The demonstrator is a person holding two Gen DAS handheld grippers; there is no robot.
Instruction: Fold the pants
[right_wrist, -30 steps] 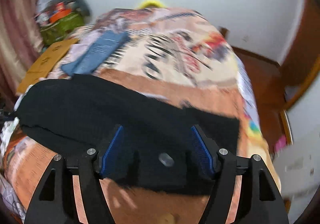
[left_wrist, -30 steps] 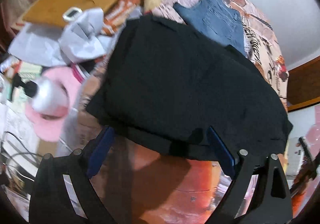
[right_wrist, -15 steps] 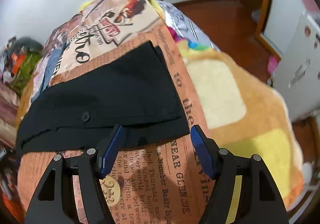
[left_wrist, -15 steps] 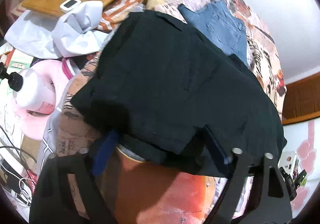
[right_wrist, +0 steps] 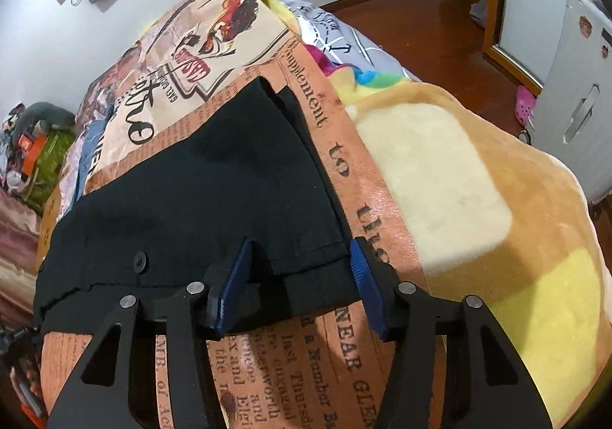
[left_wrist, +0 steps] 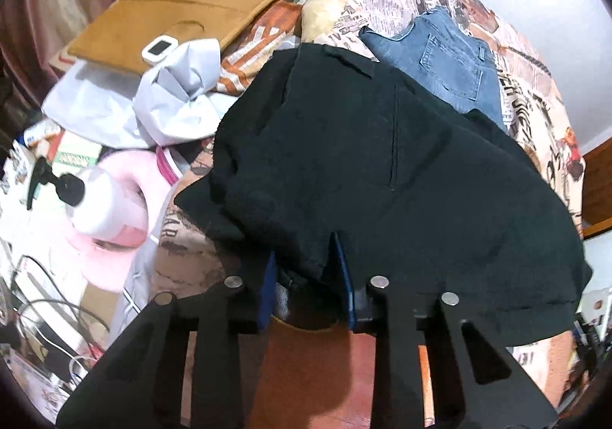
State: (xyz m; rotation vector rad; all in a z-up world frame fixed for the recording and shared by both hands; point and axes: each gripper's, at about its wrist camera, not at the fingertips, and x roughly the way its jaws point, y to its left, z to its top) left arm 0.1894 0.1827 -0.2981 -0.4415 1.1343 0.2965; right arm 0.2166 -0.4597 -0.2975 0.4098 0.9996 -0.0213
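The black pants (left_wrist: 382, 176) lie spread across the bed's newspaper-print cover. In the left wrist view my left gripper (left_wrist: 306, 268) has its blue pads closed in on a fold at the pants' near edge. In the right wrist view the pants (right_wrist: 199, 192) end at a hem near the bed's side. My right gripper (right_wrist: 300, 264) is open, its jaws either side of the near hem corner, the fabric lying flat between them.
Blue jeans (left_wrist: 447, 58) lie folded beyond the black pants. A wooden board (left_wrist: 191, 4), white paper (left_wrist: 172, 100), a pink cushion (left_wrist: 114, 207) and a pump bottle (left_wrist: 91, 203) crowd the left. A yellow plush blanket (right_wrist: 478, 199) covers the bed's right; floor and door beyond.
My left gripper's jaws have narrowed from wide apart onto a bunched fold of the pants' edge. My right gripper has swung from the pants' middle to the hem end, staying open.
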